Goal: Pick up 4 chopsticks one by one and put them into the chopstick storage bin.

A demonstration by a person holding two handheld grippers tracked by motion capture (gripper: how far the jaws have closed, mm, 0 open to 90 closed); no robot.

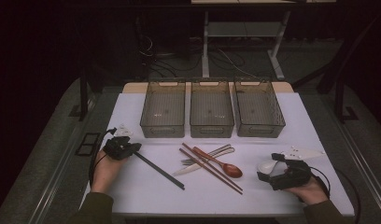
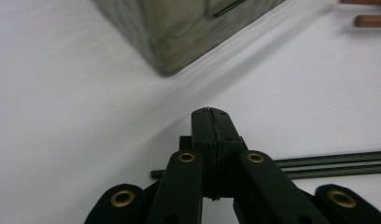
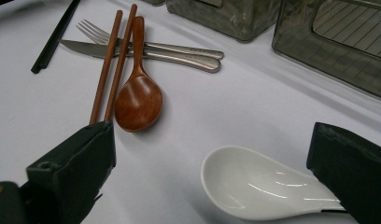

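Left gripper point(image 1: 136, 148) sitting at 9 o'clock on the white table point(image 1: 146, 191), jaws pressed fully together, nothing visibly clamped between the tips in the left gripper view point(image 2: 212, 114). Black chopsticks point(image 1: 159, 170) lying just beside those tips, trailing off toward 5 o'clock; passing behind the jaw linkage in the left gripper view point(image 2: 328, 164), contact with the closed tips impossible to tell.

Right gripper point(image 1: 268, 170) resting at 4 o'clock, jaws standing wide apart, framing the white ceramic spoon point(image 3: 258, 184); spoon bowl lying between the pads, handle running under the right-hand pad, not being squeezed.

At table centre, lying in a loose pile: wooden spoon point(image 3: 138, 100), brown chopsticks point(image 3: 111, 70) crossing over the metal fork point(image 3: 179, 46) and knife point(image 3: 86, 49).

Three smoky clear bins point(image 1: 212, 131) standing in a row at 12 o'clock, sides nearly touching
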